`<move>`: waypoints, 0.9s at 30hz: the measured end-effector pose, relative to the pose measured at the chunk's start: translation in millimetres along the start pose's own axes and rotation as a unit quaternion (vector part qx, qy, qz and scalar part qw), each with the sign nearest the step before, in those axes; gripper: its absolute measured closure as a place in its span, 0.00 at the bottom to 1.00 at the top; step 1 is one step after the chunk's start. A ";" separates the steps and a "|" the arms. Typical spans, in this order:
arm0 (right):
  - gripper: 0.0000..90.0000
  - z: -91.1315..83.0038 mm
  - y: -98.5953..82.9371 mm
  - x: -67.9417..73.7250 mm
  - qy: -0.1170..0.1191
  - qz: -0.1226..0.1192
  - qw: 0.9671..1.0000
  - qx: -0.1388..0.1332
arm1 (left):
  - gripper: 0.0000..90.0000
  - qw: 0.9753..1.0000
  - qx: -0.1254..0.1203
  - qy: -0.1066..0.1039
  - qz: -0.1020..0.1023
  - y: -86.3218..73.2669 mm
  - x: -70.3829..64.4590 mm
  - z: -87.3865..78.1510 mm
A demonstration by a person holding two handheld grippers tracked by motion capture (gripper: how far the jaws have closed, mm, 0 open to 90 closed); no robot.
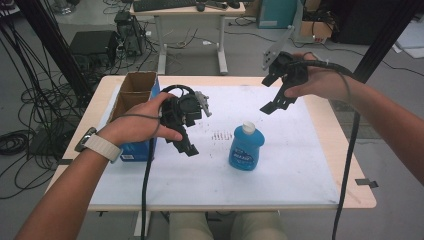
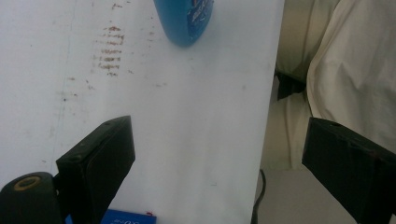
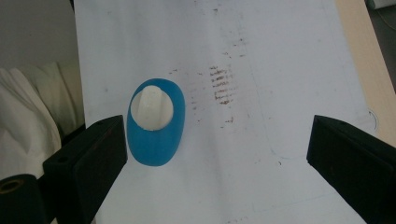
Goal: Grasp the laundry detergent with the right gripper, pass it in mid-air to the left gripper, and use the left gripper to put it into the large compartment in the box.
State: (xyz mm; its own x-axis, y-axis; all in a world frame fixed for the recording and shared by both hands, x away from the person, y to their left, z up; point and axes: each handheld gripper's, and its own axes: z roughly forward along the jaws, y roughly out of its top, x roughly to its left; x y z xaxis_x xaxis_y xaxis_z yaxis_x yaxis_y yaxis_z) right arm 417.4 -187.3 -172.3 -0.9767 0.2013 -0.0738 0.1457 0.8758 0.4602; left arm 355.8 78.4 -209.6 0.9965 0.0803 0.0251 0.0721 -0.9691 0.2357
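While one blue bottle [image 1: 246, 147] stands, both hand-held grippers gape wide, empty

Table [image 1: 340, 150] with white mat [image 1: 290, 165], blue bottle [image 1: 245, 147], box [image 1: 134, 100].

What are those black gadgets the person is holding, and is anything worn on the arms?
Each hand-held gripper, left and right, is black with two blocky jaws and a trailing black cable. The right carries a grey three-cornered plate. A pale watch strap circles the left wrist; no sleeves.

Blue bottle [image 1: 245, 149], white cap [image 1: 248, 127]; white mat [image 1: 280, 165]; black claws
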 end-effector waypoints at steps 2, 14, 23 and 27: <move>0.06 -0.1 -1.0 2.7 0.002 0.000 1.000 -0.001 | 0.11 1.000 -0.005 -0.001 -0.006 -0.2 -1.2 0.5; 0.06 -0.5 -9.4 12.0 0.010 0.009 1.000 -0.016 | 0.11 1.000 -0.007 0.002 -0.012 -2.1 -0.9 0.1; 0.09 0.9 -14.2 17.4 0.014 0.016 0.999 -0.027 | 0.11 1.000 -0.007 0.004 -0.012 -2.5 -0.7 0.1; 0.10 2.9 -16.2 19.3 0.011 -0.002 1.000 -0.024 | 0.11 1.000 -0.015 0.005 -0.014 -3.6 -1.1 1.5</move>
State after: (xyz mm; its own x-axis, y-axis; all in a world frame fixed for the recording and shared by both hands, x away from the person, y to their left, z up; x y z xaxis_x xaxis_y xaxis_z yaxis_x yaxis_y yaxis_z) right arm 396.7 -196.4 -183.7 -0.9806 0.1873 -0.0578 0.1338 0.8548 0.5014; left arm 354.5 81.4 -212.0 0.9935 0.1100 0.0284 0.0986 -0.9591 0.2652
